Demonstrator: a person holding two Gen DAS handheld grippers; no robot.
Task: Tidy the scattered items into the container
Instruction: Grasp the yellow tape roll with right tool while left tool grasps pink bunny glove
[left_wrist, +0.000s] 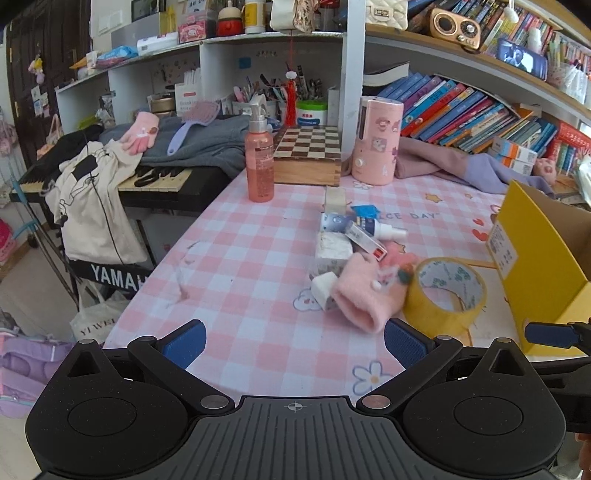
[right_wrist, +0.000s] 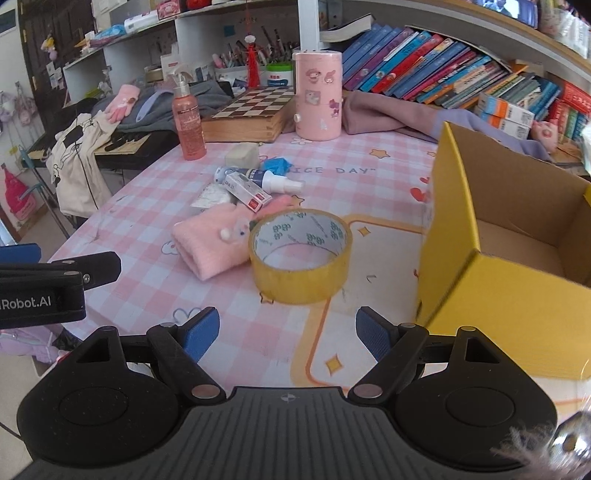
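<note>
Left wrist view showed the left gripper (left_wrist: 294, 341) spread wide and empty above the checked tablecloth (left_wrist: 236, 266), a pink glove (left_wrist: 364, 297) touching the yellow tape roll (left_wrist: 447, 295). Right wrist view alone revealed the yellow cardboard box (right_wrist: 491, 295) was empty inside; the right gripper (right_wrist: 288, 334) stood wide, holding nothing
</note>
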